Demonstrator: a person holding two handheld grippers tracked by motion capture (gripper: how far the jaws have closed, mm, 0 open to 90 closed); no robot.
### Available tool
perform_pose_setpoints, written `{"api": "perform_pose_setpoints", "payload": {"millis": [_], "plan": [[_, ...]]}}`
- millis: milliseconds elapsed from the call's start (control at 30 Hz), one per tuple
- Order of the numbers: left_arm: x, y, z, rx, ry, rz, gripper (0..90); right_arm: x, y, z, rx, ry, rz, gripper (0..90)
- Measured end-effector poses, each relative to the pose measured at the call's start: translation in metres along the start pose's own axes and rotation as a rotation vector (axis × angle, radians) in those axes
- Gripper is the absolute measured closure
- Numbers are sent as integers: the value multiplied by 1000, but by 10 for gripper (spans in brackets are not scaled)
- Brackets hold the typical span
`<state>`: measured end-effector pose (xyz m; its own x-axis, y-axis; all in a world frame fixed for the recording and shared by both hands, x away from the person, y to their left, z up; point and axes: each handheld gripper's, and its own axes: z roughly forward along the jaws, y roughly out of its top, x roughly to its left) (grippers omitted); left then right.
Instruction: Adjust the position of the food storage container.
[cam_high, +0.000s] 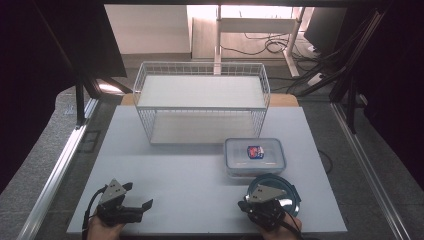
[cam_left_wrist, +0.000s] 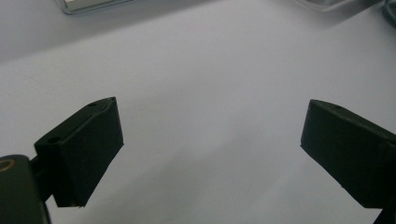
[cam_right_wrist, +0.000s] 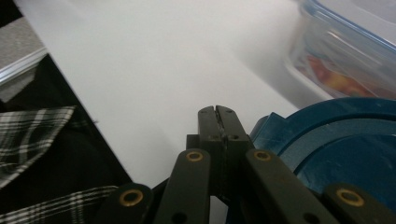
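High view shows my right hand-held gripper (cam_high: 264, 206) low at the near edge of the white surface (cam_high: 190, 175), over the near left part of a round dark blue plastic lid (cam_high: 286, 192). In the right gripper view its two black jaws are pressed flat together with nothing between them, tips just beside the lid's raised rim (cam_right_wrist: 327, 135), over the bare surface; I cannot tell whether they touch the rim. Just behind the lid stands a clear rectangular plastic box with a blue-edged lid (cam_high: 255, 156), something red and blue showing through its top. Beyond that, a white wire two-level rack (cam_high: 201, 100) sits at the far middle of the surface. My left hand-held gripper (cam_high: 131, 206) rests at the near left, well apart from the lid and box; in the left gripper view its jaws stand spread wide over bare surface, holding nothing.
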<state>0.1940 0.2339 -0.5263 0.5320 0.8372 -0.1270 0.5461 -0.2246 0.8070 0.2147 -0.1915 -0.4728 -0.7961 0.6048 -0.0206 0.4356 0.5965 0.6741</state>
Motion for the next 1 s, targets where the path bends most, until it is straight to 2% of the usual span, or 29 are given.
{"api": "perform_pose_setpoints", "payload": {"millis": [467,1000], "plan": [[3,-1,0,-1,-21,-27,53,-32,-12,-13,1,-58,90,895],[5,-2,-1,-5,-34,-42,51,-63,-27,-25,13,-120,166,895]]}}
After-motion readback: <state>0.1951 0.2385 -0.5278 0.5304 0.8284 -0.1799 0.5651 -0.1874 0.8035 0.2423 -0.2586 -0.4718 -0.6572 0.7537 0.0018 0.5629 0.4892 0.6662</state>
